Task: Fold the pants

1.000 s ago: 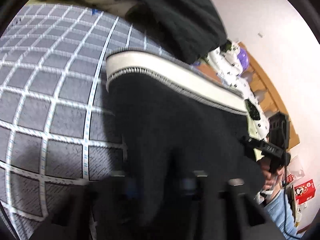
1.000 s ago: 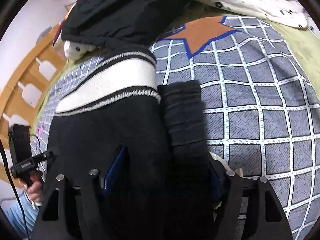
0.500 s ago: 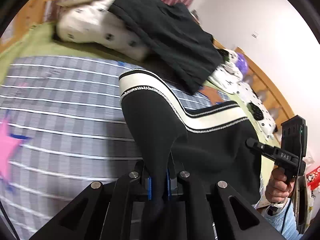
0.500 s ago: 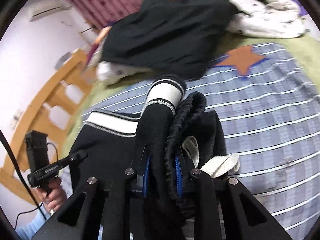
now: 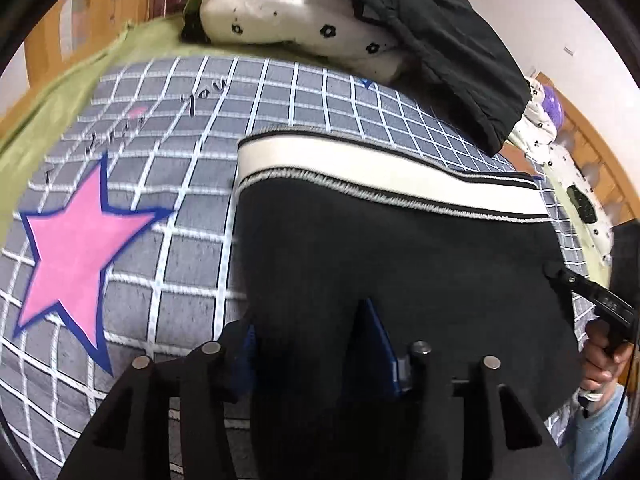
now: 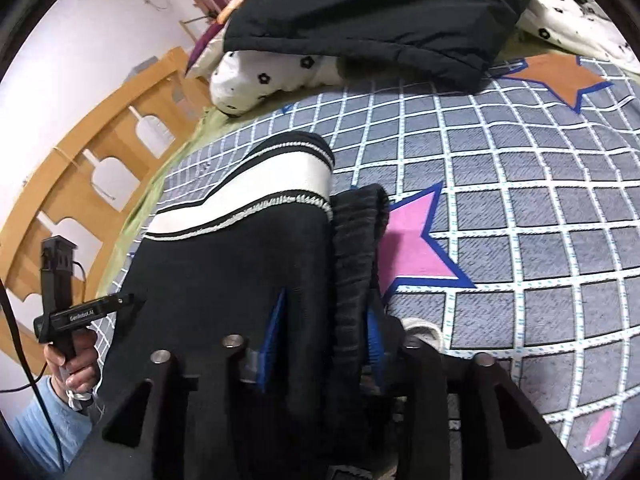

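Fabric sits between both sets of tongs, and both have just been opening. Half a second ago each was pinched tight on a raised fold of the black pants; now the left tongs point(image 5: 312, 340) stand spread with dark cloth lying slack between the blue pads, and the right tongs point(image 6: 324, 332) are likewise parted around the bunched ribbed edge, no longer pressing it. The pants point(image 5: 380, 248) have come down from the lifted drape to lie flat on the checked bedspread point(image 5: 168, 152), the white striped band point(image 5: 360, 168) at about 12 o'clock from the left tongs. That reads as a fold just laid and let go; smoothing or a second fold likely follows. Farther out, script on the bedspread at 11 o'clock ends in "you". On the left tool's body in the right view, small white lettering looks like "GenRobot.AI", though I cannot be sure.
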The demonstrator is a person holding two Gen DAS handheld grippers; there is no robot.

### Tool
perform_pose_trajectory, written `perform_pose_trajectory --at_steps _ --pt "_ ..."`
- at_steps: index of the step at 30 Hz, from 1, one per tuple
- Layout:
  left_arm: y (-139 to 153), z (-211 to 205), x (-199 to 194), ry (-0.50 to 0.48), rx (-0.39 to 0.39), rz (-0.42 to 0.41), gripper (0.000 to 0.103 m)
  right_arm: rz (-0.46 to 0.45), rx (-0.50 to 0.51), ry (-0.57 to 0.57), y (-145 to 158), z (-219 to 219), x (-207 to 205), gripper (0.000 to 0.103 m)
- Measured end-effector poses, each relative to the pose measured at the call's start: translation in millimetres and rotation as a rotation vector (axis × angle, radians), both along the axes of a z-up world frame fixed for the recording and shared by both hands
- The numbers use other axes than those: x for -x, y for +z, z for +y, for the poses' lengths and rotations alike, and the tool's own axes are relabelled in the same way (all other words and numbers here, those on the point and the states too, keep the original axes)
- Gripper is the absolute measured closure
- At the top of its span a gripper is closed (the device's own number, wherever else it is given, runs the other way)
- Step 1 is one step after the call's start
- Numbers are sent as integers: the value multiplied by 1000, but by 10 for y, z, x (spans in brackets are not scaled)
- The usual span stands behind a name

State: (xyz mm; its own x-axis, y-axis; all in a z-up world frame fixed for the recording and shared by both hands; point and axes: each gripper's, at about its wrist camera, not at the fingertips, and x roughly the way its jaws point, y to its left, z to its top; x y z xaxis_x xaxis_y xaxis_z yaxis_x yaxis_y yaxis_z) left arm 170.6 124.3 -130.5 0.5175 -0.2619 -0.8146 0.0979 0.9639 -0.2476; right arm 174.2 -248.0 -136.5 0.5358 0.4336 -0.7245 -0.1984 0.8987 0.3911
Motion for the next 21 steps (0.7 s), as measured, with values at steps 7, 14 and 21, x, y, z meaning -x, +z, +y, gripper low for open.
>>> perform_pose_trajectory --at_steps 7,14,21 --pt "49 94 -16 61 -2 -43 45 -154 119 -27 377 118 70 61" --pt "23 257 -19 110 43 -44 45 -133 286 14 234 523 -347 70" --pt "141 233 43 88 72 -98 43 -237 80 64 704 165 -67 90"
